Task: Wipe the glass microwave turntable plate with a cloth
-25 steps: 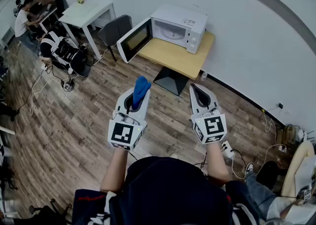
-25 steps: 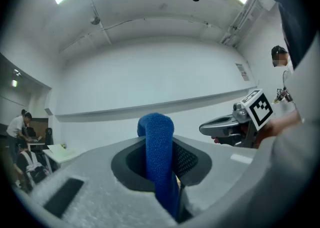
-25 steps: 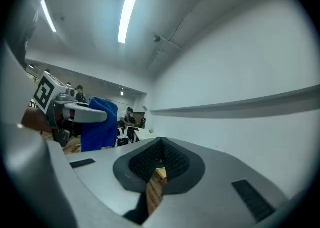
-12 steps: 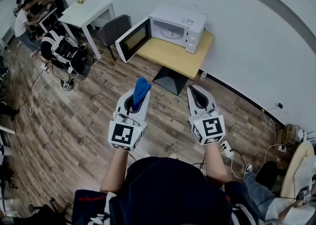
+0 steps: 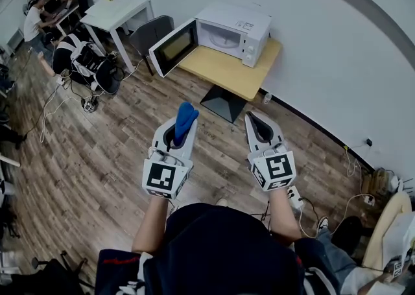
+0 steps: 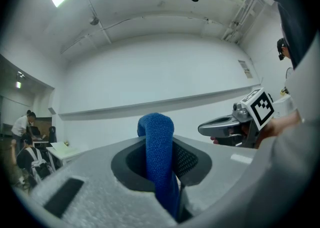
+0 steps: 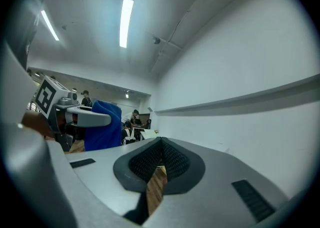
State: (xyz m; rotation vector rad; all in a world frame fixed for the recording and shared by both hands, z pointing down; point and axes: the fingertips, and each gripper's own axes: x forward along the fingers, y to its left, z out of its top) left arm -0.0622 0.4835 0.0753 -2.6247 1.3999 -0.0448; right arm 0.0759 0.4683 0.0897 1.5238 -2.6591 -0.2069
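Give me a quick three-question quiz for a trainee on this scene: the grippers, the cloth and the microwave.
1. What is between the jaws of the left gripper? A) a blue cloth B) a sponge C) nothing
2. True or false: the door of the microwave is shut.
3. In one word, how do the jaws of the right gripper stand?

Key: 1 A. 2 false, the door stands open. 3 shut, with nothing between them.
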